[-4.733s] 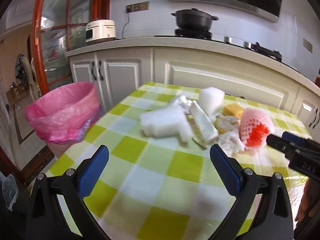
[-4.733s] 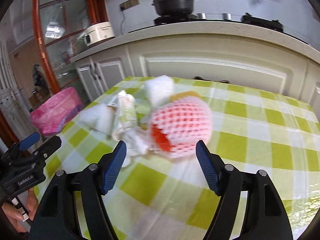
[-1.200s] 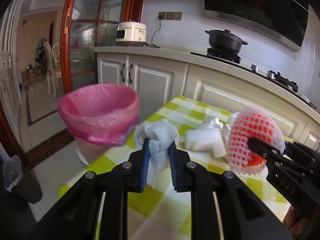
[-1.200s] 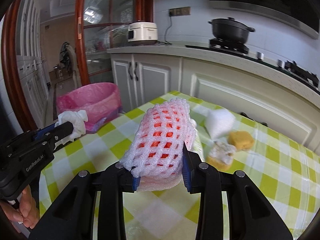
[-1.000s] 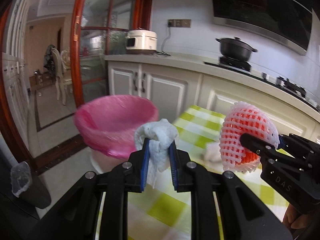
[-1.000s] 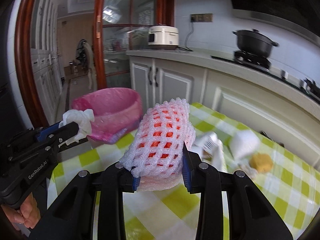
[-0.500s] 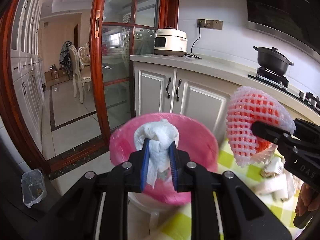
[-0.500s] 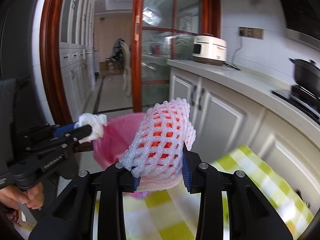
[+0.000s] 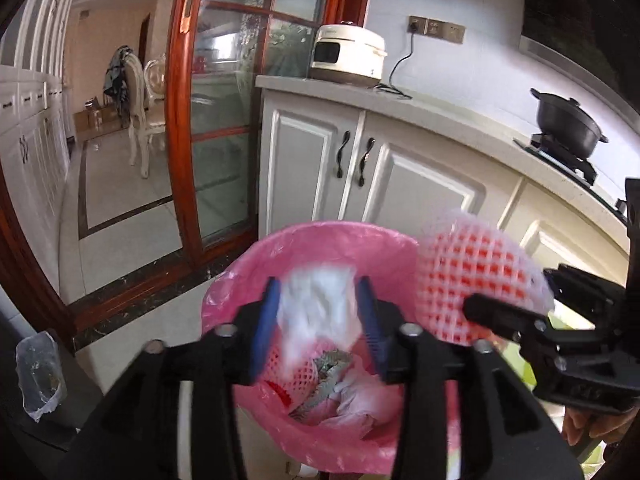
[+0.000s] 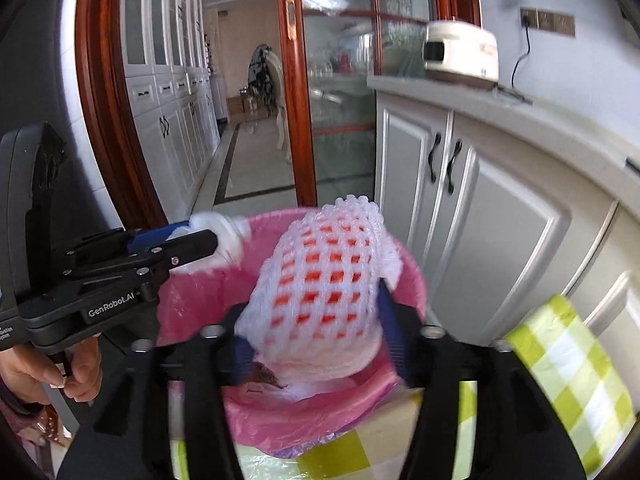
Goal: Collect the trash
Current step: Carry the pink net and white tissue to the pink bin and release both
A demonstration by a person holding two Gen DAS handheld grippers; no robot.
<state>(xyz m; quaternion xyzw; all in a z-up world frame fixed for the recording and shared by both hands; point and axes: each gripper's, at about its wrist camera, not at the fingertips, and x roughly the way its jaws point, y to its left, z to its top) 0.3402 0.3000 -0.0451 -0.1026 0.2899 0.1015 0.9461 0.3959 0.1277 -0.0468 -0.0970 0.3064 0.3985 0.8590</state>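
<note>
Left gripper (image 9: pixel 318 312) spread apart, blurred white tissue (image 9: pixel 316 308) loose between the pads above the pink-lined bin (image 9: pixel 240 280). Right gripper (image 10: pixel 318 332) parted around the foam net (image 10: pixel 324 280), over the same bin.

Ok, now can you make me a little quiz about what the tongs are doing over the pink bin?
1. True or false: the pink bin already has some trash inside it.
2. What is between the right tongs? A) a spoon B) a foam fruit net C) a cup
3. Fill in the gap: the left tongs have a white ___ between them, right above the bin.

Key: 1 true. 2 B. 3 tissue.
</note>
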